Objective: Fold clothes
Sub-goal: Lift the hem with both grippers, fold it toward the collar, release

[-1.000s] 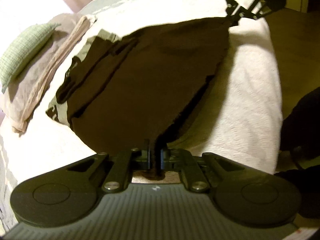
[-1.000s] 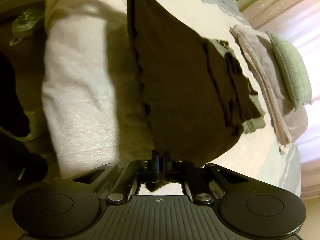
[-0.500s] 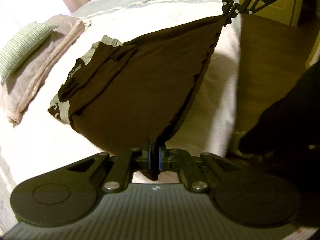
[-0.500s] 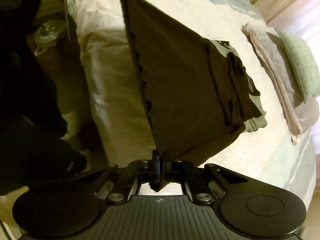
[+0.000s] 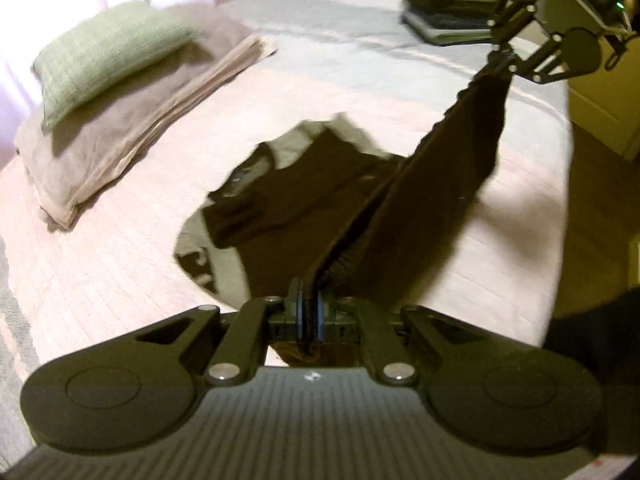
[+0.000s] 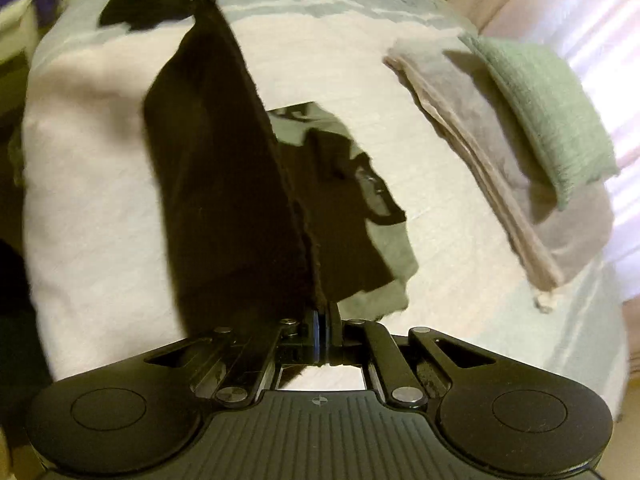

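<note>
A dark brown garment (image 5: 452, 184) with grey-green panels hangs stretched above the bed (image 5: 120, 272), its far part resting on the covers, one corner pinched in the left tool (image 5: 308, 312) and the other in the right tool (image 6: 323, 334), both pressed tight on the cloth. Pale lettering shows on a grey-green panel but is too blurred to read. Near the garment lie a folded beige blanket (image 5: 132, 128) with a green pillow (image 5: 108, 48) on top, and a stack of folded clothes (image 5: 444, 20) sits at the bed's far edge.

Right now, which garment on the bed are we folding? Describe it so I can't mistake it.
Start at the bed with its pale cover. Mid-bed is the dark brown garment, one edge raised between the left gripper and right gripper. Unlike the folded stack at the far edge, it is spread out, with grey-green trim.
</note>
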Motion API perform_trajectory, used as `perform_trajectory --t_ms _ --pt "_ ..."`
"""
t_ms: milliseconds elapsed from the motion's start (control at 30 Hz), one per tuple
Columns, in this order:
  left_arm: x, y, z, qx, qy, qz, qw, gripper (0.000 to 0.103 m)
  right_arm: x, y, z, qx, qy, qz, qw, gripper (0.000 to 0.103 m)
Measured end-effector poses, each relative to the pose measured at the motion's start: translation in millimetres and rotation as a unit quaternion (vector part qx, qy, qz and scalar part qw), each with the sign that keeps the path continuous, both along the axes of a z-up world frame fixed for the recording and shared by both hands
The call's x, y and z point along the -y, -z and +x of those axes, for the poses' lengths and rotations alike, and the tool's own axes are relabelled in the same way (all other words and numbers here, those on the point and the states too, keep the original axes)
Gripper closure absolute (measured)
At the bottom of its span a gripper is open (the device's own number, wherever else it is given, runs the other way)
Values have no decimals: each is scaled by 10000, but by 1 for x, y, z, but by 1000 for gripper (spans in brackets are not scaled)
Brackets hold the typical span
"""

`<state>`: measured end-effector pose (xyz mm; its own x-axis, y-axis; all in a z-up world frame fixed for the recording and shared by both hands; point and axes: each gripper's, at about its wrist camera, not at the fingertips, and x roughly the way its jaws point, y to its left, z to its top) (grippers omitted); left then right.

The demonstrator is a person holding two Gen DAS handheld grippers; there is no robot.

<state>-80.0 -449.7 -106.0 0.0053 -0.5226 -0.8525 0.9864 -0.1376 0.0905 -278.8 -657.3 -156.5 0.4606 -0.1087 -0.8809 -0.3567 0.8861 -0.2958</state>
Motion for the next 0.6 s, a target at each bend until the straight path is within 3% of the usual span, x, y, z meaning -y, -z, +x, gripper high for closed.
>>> perform_trajectory --t_ms 233,600 --pt "102 44 96 -473 -514 573 9959 99 106 37 91 -484 55 877 9950 103" --pt "191 135 190 -998 -809 1148 9850 99 187 102 171 -950 678 1401 9832 103"
